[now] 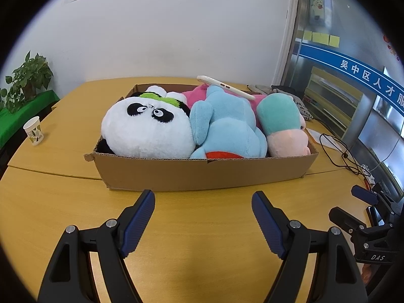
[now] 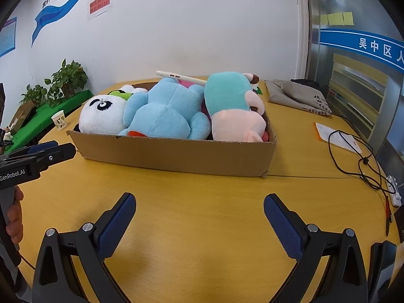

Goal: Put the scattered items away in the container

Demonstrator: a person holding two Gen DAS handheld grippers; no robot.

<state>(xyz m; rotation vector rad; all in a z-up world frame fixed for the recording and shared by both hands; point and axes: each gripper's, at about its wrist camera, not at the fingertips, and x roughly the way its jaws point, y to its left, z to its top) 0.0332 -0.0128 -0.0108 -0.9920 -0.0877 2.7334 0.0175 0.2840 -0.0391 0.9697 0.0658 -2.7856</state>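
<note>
table (image 1: 192, 227): broad yellow wood top, bare in front of both tools. nothing loose lies between the tongs and the box.

cardboard box (image 1: 202, 174): shallow, open-topped, long axis running 9 to 3 o'clock across both views. it sits at 12 o'clock from the left gripper (image 1: 203, 202) and at 11 to 12 o'clock from the right gripper (image 2: 199, 207). its near wall faces both tools square on; neither touches it. both stand about equally near, the left more centred on it.

contents, packed full and heaped above the rim: panda plush (image 1: 146, 128) at the 9 o'clock end, blue plush (image 1: 227, 128) in the middle, teal and pink plush (image 1: 285, 126) at the 3 o'clock end. a white phone (image 1: 227, 87) lies tilted on top of the heap toward 12 o'clock, resting on the plush, not down in the box.

left gripper: jaws well apart, empty, pointing down at the bare table short of the box. right gripper: jaws also spread wide, nothing between them. in the right view the left tool shows at 9 o'clock with a hand on its grip.

judgement: the toys look already stowed; little seems left to gather.

around: grey folded bag (image 2: 298, 96) at 1 o'clock beyond the box, black cable (image 2: 353, 156) and white paper (image 2: 335, 136) at 2 to 3 o'clock, paper cup (image 1: 34, 131) at 10 o'clock, potted plants (image 1: 27, 78) past the table edge. none blocks the way to the box.
</note>
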